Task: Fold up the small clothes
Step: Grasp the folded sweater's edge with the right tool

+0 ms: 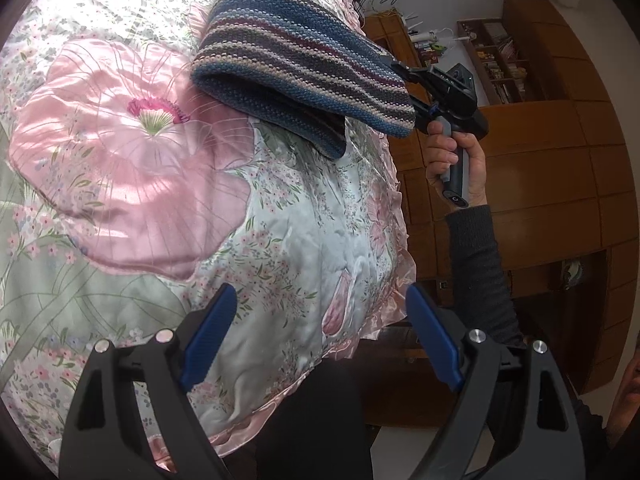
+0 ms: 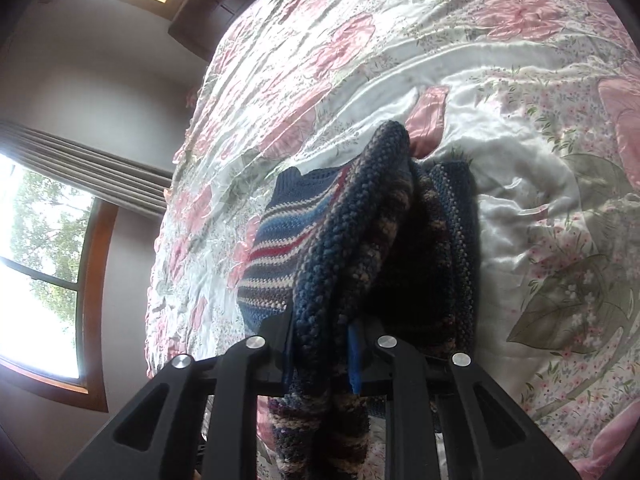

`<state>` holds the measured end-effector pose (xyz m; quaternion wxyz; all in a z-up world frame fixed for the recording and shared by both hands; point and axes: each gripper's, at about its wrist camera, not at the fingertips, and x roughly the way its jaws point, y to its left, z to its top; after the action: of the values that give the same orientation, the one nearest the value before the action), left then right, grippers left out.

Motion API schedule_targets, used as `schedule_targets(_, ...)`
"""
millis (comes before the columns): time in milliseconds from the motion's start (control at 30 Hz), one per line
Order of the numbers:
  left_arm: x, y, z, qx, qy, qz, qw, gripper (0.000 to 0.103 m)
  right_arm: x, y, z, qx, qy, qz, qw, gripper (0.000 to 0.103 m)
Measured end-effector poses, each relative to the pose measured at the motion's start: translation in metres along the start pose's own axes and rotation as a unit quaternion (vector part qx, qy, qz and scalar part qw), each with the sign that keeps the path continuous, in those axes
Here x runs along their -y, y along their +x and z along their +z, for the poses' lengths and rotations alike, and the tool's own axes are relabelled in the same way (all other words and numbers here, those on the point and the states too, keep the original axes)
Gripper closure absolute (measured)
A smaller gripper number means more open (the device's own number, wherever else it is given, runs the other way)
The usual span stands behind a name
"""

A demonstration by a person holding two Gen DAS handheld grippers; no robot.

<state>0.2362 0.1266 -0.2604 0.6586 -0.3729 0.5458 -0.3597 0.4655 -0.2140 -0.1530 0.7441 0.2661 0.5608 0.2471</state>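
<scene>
Left wrist view: the left hand-held gripper (image 1: pixel 322 336) hangs spread and empty over the bed (image 1: pixel 120 168). 1 striped knit garment (image 1: pixel 296 68) lies toward 12 o'clock from it, folded double, its long axis running from 11 o'clock toward 4 o'clock. The right hand-held gripper (image 1: pixel 404 84) pinches its near corner, so the right hand (image 1: pixel 456 160) is nearer.

Right wrist view: the right hand-held gripper (image 2: pixel 320 340) is pressed together on the garment's bunched edge (image 2: pixel 360 248), the rest draped onto the bedspread (image 2: pixel 480 80) toward 12 o'clock.

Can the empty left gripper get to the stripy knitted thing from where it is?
Probably yes. The left gripper is open and nothing lies between it and the striped knit, only bare floral bedspread. The right gripper already pinches its other end.
</scene>
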Motion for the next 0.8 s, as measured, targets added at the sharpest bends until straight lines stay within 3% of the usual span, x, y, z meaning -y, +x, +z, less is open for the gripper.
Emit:
schedule_targets(233,0.000,0.003,0.018,-0.005,0.002,-0.006,1.0000,0.018,0.065,0.018,-0.015,-0.003,0.055,-0.004,0.998,0.083)
schedule_targets(300,0.012,0.005,0.035,0.001,0.021,-0.009,0.9997,0.018,0.081,0.032,-0.021,-0.003,0.068,-0.001,0.998,0.079)
schedule_targets(400,0.039,0.007,0.070,0.019,0.061,-0.011,0.9979,0.018,0.096,0.022,-0.022,0.010,0.082,0.044,0.996,0.067)
schedule_targets(433,0.048,0.009,0.083,0.025,0.072,-0.014,0.9970,0.017,0.099,0.011,-0.020,0.031,0.088,0.046,0.995,0.058)
schedule_targets(533,0.070,0.021,0.123,0.033,0.097,-0.029,0.9943,0.016,0.102,-0.009,-0.002,0.071,0.095,0.051,0.992,0.057)
schedule_targets(700,0.069,0.062,0.174,0.014,0.072,-0.075,0.9944,0.016,0.087,0.008,0.036,0.077,0.087,0.046,0.992,0.057)
schedule_targets(733,0.064,0.073,0.179,0.002,0.060,-0.084,0.9947,0.016,0.086,0.015,0.041,0.073,0.083,0.036,0.993,0.060)
schedule_targets(800,0.051,0.090,0.183,-0.012,0.033,-0.094,0.9949,0.016,0.077,0.028,0.049,0.062,0.058,0.008,0.996,0.086)
